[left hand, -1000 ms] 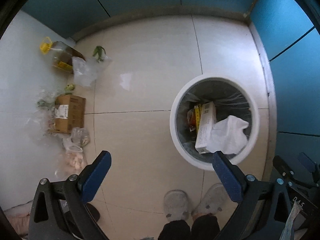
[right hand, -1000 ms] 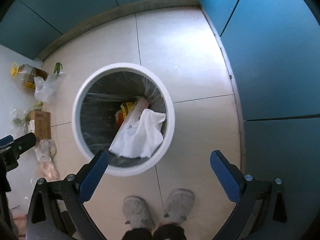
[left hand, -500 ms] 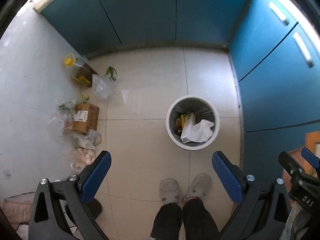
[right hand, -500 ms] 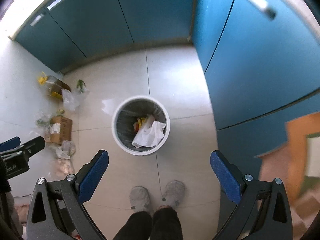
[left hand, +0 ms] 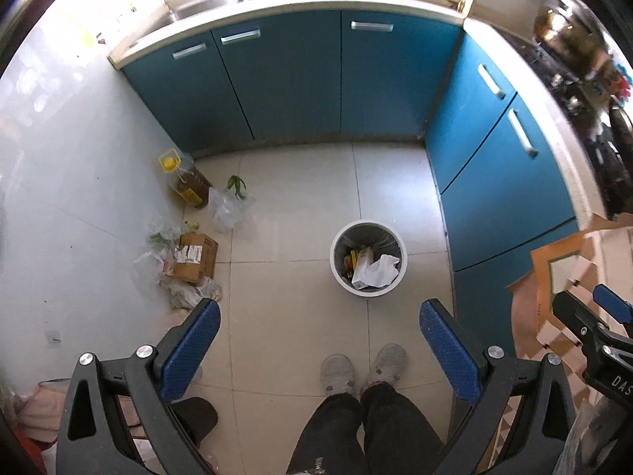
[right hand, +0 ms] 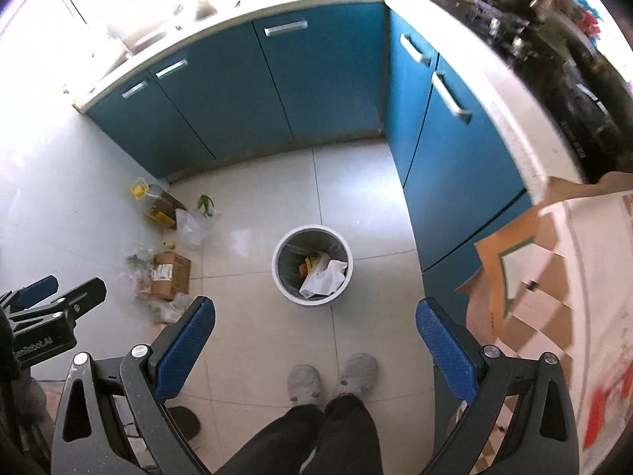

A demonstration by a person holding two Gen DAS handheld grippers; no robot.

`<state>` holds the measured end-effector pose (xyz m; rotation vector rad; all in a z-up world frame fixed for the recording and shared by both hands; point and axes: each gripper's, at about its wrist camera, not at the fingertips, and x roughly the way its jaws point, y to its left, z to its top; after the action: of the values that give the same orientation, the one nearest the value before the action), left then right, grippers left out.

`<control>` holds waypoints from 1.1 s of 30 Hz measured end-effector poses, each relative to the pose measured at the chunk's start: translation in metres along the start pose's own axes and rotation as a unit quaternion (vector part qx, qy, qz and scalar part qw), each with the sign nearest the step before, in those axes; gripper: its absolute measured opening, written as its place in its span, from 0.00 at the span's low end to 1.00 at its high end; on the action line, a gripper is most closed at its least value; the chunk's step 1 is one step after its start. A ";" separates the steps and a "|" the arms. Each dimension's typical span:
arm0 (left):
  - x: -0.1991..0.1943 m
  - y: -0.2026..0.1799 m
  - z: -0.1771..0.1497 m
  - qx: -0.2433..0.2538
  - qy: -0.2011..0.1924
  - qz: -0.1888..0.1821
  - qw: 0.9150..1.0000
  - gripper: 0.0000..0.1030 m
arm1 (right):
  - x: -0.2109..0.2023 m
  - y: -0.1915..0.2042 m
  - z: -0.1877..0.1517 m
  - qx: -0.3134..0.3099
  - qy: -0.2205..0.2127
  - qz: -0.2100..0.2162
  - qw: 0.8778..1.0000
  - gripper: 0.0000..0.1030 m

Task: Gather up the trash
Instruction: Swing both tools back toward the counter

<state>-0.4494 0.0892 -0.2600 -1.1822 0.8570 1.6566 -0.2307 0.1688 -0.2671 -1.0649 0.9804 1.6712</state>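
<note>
The blue L-shaped kitchen cabinets (left hand: pixel 292 79) now fill the top of both views, handles and pale counter (left hand: pixel 300 2) included; a second ago only their bases showed, so both cameras sit much higher and farther back from the floor. The beige tiled floor (left hand: pixel 300 206) has opened out accordingly.

The round white trash bin with a grey liner (left hand: pixel 368 264) has shrunk from filling the middle of each view to a small circle standing on the tiles near the right-hand cabinet run, ahead of the person's grey slippers (left hand: pixel 363 368). Inside it lie a crumpled white tissue or bag (left hand: pixel 381 271), a white carton and something yellow.

Against the left wall the loose litter lies where it did: a brown cardboard box with a white label (left hand: pixel 196 257), crumpled clear plastic bags (left hand: pixel 227 208) around it, a large cooking-oil bottle with a yellow cap (left hand: pixel 186 182) and a green vegetable scrap (left hand: pixel 236 186).

The left gripper (left hand: pixel 318 344) has its blue-padded fingers spread wide with nothing between them, as before. The right gripper (right hand: pixel 314 342) is likewise wide apart and carries nothing.
</note>
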 end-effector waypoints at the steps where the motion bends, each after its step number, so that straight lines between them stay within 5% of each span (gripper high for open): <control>1: -0.008 0.000 -0.002 0.003 -0.003 -0.001 1.000 1.00 | -0.013 0.002 -0.003 0.003 -0.004 0.001 1.000 0.99; 8: -0.051 -0.011 -0.013 0.038 -0.037 0.017 0.998 1.00 | -0.066 0.006 -0.029 0.031 -0.021 0.019 0.999 1.00; 13: -0.084 -0.040 -0.012 0.068 -0.080 0.029 0.994 1.00 | -0.089 -0.018 -0.046 0.076 -0.028 0.071 0.994 1.00; 16: -0.107 -0.076 -0.009 0.095 -0.108 0.022 0.989 1.00 | -0.107 -0.047 -0.057 0.122 -0.047 0.090 0.987 1.00; 22: -0.141 -0.207 -0.015 0.188 -0.139 -0.024 0.972 1.00 | -0.158 -0.147 -0.097 0.225 -0.102 0.058 0.967 1.00; 25: -0.152 -0.296 -0.036 0.254 -0.142 -0.050 0.956 1.00 | -0.185 -0.221 -0.138 0.301 -0.114 0.017 0.947 1.00; 28: -0.158 -0.392 -0.068 0.328 -0.140 -0.067 0.932 1.00 | -0.210 -0.297 -0.200 0.392 -0.122 -0.030 0.912 1.00; 33: -0.157 -0.531 -0.132 0.437 -0.133 -0.078 0.886 1.00 | -0.232 -0.416 -0.328 0.556 -0.098 -0.112 0.818 1.00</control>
<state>0.1122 0.1167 -0.1688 -0.3664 1.1166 1.0470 0.2904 -0.0770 -0.2149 -0.1784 1.3429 0.7155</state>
